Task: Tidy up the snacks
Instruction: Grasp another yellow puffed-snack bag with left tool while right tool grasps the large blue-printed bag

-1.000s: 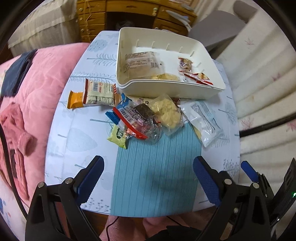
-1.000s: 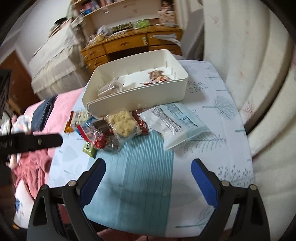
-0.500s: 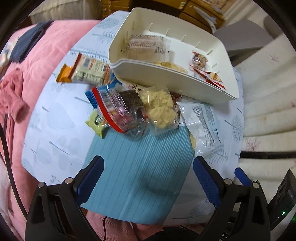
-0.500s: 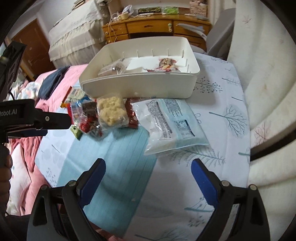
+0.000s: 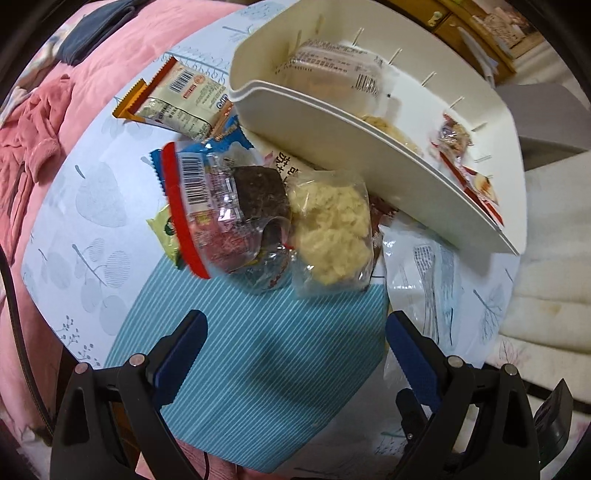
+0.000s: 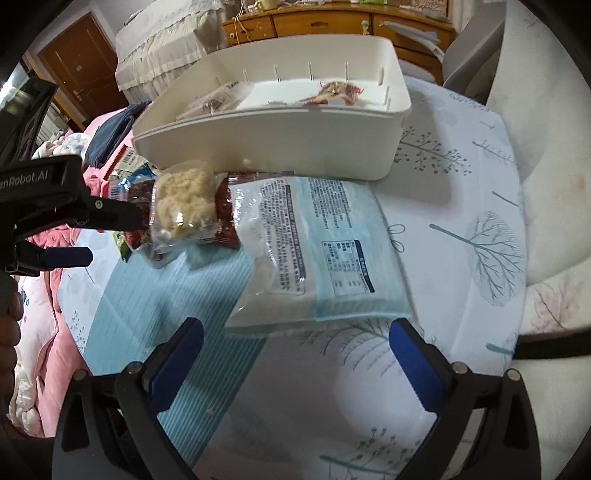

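A white bin (image 6: 280,147) at twelve o'clock already holds some snacks. Loose packets lie before it: the pale-blue packet (image 6: 321,254), the crumbly snack bag (image 5: 330,230). Both empty grippers, left gripper (image 5: 293,338) and right gripper (image 6: 293,341), approach spread wide, the right's jaws just widened. Next, probably: straddle one packet, then close.

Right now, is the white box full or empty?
Partly filled. The white box holds a few packets, like the clear-wrapped one, with bare floor showing; most snacks lie outside.

pink quilt (image 5: 44,122) left of table | wooden dresser (image 6: 332,22) behind | brown door (image 6: 79,62) far left
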`<state>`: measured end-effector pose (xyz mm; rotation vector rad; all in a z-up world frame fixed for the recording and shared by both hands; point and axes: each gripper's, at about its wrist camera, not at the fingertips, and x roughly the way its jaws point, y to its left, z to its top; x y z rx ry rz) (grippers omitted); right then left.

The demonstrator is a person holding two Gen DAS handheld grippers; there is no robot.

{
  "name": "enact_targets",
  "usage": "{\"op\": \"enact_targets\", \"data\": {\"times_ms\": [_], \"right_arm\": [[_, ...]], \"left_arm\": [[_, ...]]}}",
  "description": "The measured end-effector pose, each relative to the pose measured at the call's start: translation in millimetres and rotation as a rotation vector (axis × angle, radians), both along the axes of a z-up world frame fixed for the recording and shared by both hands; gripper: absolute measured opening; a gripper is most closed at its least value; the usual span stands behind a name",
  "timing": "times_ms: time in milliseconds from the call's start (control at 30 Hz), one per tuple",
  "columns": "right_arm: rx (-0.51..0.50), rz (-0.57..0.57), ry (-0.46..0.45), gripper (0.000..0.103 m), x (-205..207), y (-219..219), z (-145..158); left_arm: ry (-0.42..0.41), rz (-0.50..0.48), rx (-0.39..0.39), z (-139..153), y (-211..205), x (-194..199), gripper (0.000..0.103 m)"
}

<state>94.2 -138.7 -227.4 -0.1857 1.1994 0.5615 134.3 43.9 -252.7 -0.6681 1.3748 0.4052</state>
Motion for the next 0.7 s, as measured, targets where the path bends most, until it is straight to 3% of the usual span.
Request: {"op": "enact_targets", "data": {"times_ms": [467, 700], "right_arm": [[-0.044, 0.1, -0.048, 0.101, 31, 21, -31], [-0.061, 0.134, -0.089, 0.101, 40, 28, -39]], "left_arm": [[0.145, 0.08, 0.031, -39, 0, 53, 0.097], [0.178, 0.09, 0.049, -53, -1, 69, 0.096]]}}
